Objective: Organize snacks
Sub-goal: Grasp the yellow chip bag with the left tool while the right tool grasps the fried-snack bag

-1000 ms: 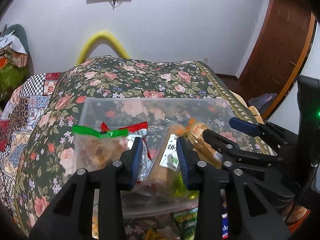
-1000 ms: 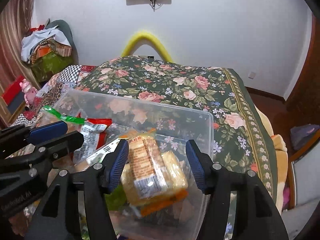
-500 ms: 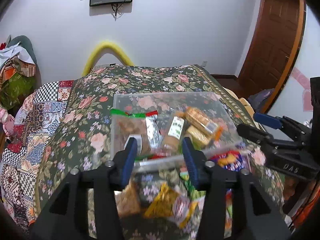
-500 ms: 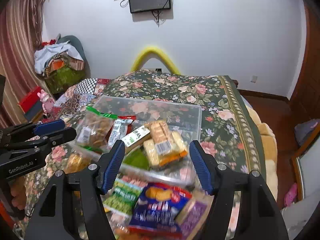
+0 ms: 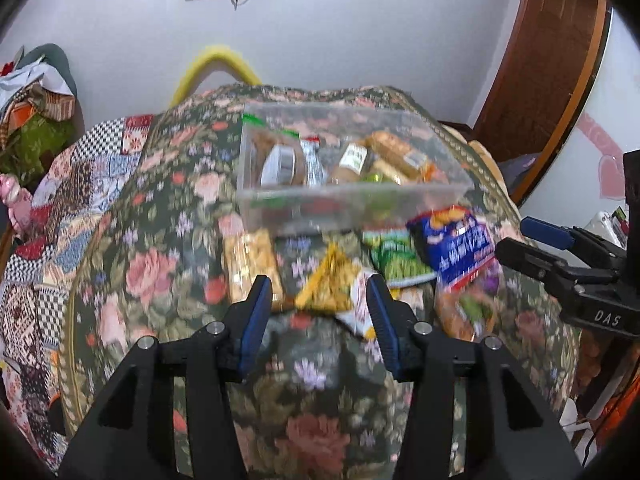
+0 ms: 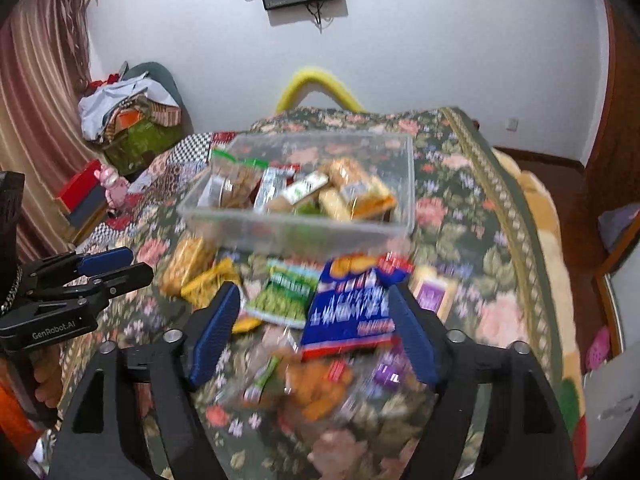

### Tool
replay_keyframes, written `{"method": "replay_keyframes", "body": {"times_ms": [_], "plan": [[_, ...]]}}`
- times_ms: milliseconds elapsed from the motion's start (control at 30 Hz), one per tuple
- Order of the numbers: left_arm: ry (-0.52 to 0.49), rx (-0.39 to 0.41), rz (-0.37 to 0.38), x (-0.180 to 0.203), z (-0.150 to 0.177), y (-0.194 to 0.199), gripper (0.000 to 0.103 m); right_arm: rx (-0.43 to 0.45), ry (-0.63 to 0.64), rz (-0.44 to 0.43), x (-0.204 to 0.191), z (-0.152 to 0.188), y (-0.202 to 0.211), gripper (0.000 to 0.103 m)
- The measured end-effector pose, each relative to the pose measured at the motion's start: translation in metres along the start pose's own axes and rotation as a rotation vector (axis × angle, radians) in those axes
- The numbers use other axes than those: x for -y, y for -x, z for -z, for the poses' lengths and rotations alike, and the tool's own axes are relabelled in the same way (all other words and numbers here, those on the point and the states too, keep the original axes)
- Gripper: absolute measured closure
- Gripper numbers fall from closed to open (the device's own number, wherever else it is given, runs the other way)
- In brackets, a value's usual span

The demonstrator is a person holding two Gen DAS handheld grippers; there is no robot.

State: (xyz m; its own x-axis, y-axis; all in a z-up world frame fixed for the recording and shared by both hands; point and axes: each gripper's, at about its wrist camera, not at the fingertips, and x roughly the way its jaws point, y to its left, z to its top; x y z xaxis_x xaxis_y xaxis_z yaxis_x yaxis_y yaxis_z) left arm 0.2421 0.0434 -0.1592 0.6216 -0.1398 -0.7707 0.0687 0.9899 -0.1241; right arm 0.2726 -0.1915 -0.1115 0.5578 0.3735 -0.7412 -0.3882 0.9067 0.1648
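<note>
A clear plastic bin [image 5: 348, 200] [image 6: 296, 228] with several snack packs inside sits on a floral bedspread. In front of it lie loose packs: a blue chip bag [image 5: 460, 248] [image 6: 352, 304], a green pea bag [image 5: 394, 258] [image 6: 284, 292], a yellow pack [image 5: 330, 278] [image 6: 208, 282] and a biscuit pack [image 5: 250, 264] [image 6: 184, 260]. My left gripper [image 5: 318, 320] is open and empty, held above the bedspread short of the loose packs. My right gripper [image 6: 314, 328] is open and empty above the blue bag and an orange snack bag [image 6: 316, 388].
The floral bedspread [image 5: 160, 240] covers a bed with a patchwork quilt [image 5: 48, 216] at left. A purple pack [image 6: 434, 294] lies right of the blue bag. A wooden door [image 5: 548, 60] is at right, clothes pile [image 6: 128, 120] at left.
Both grippers have pulled back and up from the bin. The bin now looks farther away and the loose packs in front of it have come into view.
</note>
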Motion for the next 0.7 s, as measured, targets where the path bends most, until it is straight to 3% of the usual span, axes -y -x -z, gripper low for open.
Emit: {"method": "replay_keyframes", "body": {"times_ms": [233,367,433,700], "plan": [[-0.011,-0.028,-0.005,0.008,0.027,-0.004,0.044,-0.106,-0.003,0.001,-0.008,0.030,-0.027,0.027],[-0.039,-0.040,-0.019,0.014,0.039,-0.008,0.040,-0.140,-0.026,-0.044,-0.008,0.044,-0.031,0.027],[-0.041,-0.054,-0.007,0.016,0.044,-0.010,0.037,-0.144,-0.030,-0.040,-0.008,0.047,-0.033,0.019],[-0.023,-0.092,0.006,0.016,0.050,-0.030,0.037,-0.154,-0.060,-0.038,-0.001,0.051,-0.041,0.000]]}}
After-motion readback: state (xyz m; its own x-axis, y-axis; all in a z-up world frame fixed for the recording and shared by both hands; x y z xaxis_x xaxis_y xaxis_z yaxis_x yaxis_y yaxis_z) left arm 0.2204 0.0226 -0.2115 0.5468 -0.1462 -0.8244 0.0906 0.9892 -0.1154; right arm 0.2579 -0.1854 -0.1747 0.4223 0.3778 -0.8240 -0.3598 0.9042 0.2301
